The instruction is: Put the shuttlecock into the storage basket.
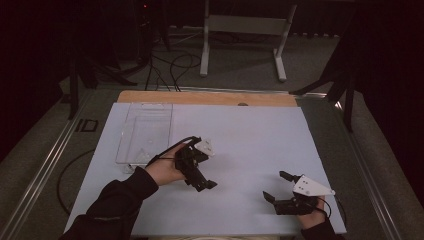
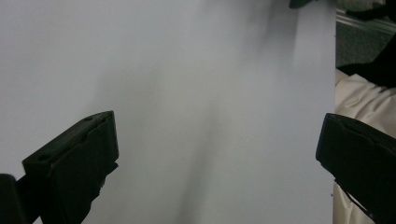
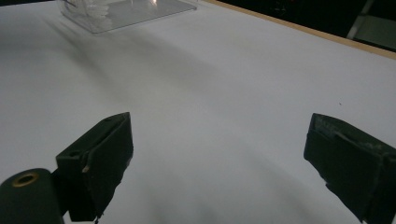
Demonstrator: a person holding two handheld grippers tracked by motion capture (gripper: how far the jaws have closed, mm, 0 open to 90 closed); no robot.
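- Left gripper (image 1: 202, 182), held in the person's left hand (image 1: 165, 169), sits over the middle of the white table sheet (image 1: 240, 135); its jaws stand wide apart with nothing between them.
- Right gripper (image 1: 277, 186), near the sheet's front right corner, likewise gapes wide and grips nothing.
- Clear plastic tray (image 1: 145, 132) lies flat on the sheet's far left part, just beyond the left hand, apart from both grippers.
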